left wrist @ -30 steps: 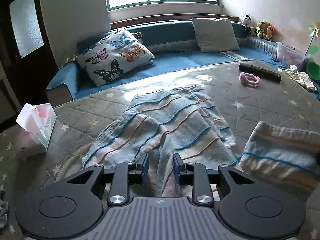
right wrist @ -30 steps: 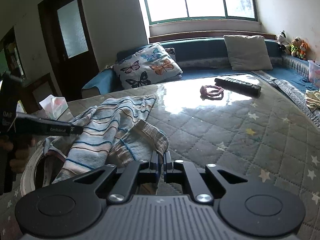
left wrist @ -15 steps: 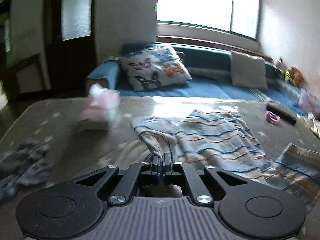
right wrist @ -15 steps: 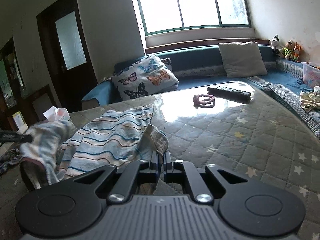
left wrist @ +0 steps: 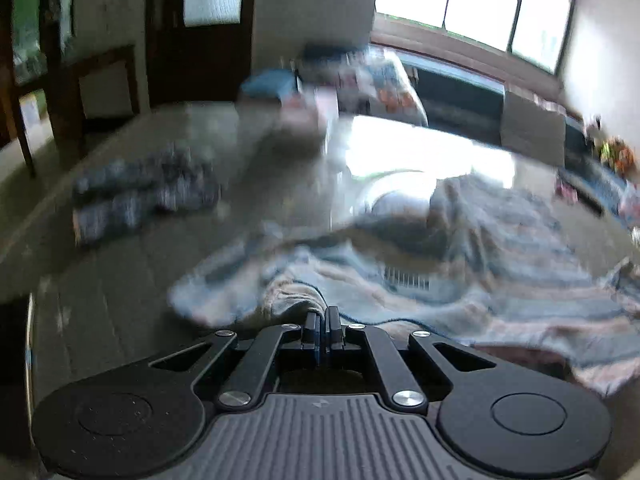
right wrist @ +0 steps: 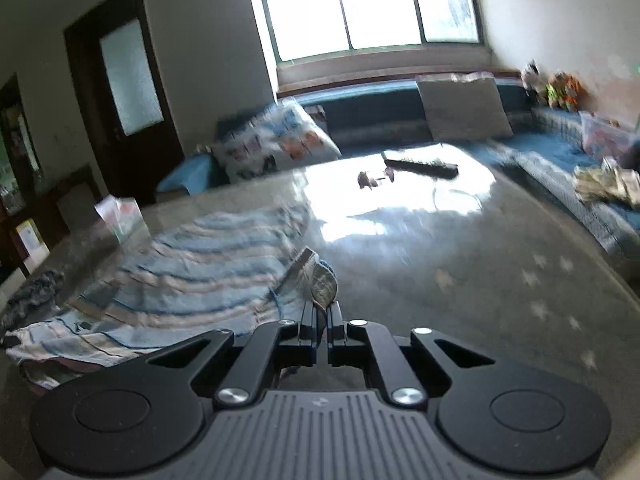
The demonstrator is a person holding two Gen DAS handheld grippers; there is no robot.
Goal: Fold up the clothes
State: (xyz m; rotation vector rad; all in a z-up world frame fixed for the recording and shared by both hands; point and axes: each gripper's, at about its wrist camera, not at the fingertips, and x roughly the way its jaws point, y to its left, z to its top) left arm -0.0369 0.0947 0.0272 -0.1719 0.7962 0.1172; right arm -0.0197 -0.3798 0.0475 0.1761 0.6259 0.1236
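Observation:
A blue, white and pink striped garment point(left wrist: 460, 264) lies stretched across the grey quilted table cover point(right wrist: 480, 280). In the blurred left wrist view, my left gripper point(left wrist: 322, 314) pinches a bunched edge of the garment. Its jaws are almost together and are opening slightly, with the cloth still between the pads. In the right wrist view the garment point(right wrist: 208, 268) spreads out to the left. My right gripper point(right wrist: 322, 312) is shut on the garment's right corner, which sticks up just past the fingertips.
A dark patterned cloth point(left wrist: 144, 196) lies at the table's left. A tissue pack point(right wrist: 120, 216) stands behind the garment. A black remote point(right wrist: 420, 166) and a pink hair tie point(right wrist: 372, 178) lie at the far side. A blue sofa with a butterfly cushion point(right wrist: 272, 144) runs along the back.
The left gripper shut on the garment's edge and swung left with it. The right gripper drew its corner away. The crumpled garment now lies flatter between them.

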